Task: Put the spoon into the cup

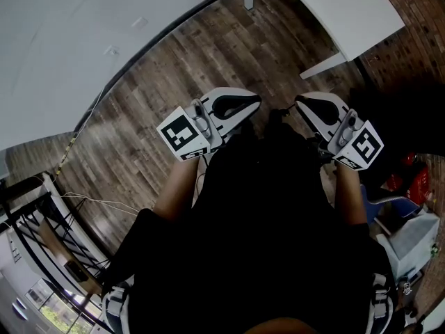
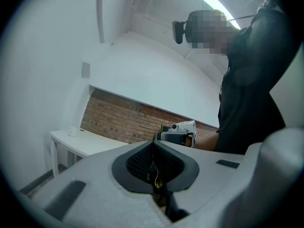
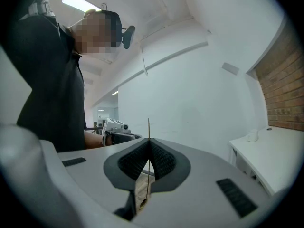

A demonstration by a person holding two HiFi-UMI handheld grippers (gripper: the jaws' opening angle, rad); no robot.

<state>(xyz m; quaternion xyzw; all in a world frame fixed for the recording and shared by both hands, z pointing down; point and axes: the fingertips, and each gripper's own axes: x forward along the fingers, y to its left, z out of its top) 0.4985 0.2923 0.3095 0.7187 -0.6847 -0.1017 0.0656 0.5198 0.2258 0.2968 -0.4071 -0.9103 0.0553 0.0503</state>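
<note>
- While the left gripper [image 1: 249,104] and right gripper [image 1: 306,104] sit pressed together, empty, no spoon shows.
- Risk: turning to the far counter [image 1: 341,12], they could clip its edge.

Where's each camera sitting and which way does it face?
Head view: on the person's head, looking down at the floor; torso, forearms, left gripper and right gripper show.
Left gripper view: on that gripper, facing the right gripper and torso.
Right gripper view: the reverse, facing the left gripper.
Gripper views share the white table.
</note>
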